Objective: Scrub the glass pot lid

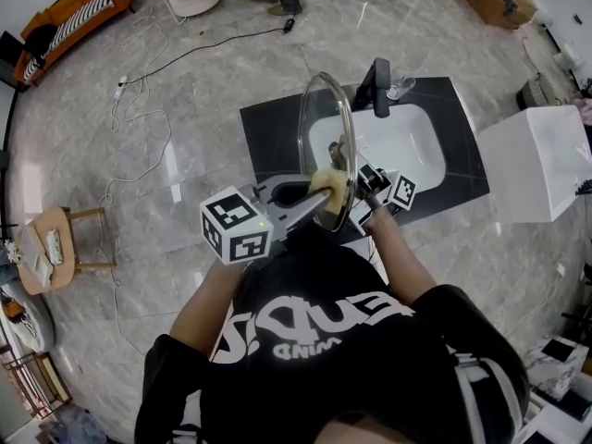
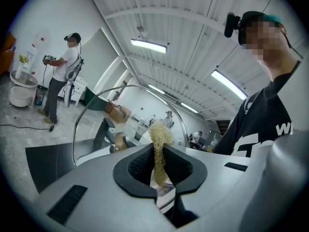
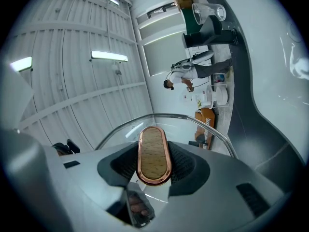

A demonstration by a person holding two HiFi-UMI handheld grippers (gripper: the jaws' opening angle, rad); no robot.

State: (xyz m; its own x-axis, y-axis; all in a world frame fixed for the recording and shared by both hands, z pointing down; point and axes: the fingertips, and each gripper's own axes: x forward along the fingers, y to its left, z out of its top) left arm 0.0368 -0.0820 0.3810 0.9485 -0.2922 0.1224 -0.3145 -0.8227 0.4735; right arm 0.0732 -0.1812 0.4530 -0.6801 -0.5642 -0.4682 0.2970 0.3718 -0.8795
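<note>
The glass pot lid (image 1: 326, 128) stands nearly on edge above the near side of the white sink (image 1: 416, 151). My right gripper (image 1: 372, 191) is shut on the lid's wooden, copper-rimmed handle (image 3: 153, 151), and the lid's metal rim (image 3: 203, 122) arcs just beyond the jaws. My left gripper (image 1: 319, 200) is shut on a tan fibrous scrubber (image 1: 331, 185), which lies against the lid's other face. In the left gripper view the scrubber (image 2: 159, 132) sticks up between the pads, with the lid's rim (image 2: 84, 108) curving behind it.
A black faucet (image 1: 379, 86) and a clear glass (image 1: 400, 87) stand at the back of the black counter (image 1: 268, 123). A white box (image 1: 536, 160) stands to the right. Cables run across the marble floor at left, near a small wooden stool (image 1: 57, 243). A person (image 2: 63, 74) stands far off.
</note>
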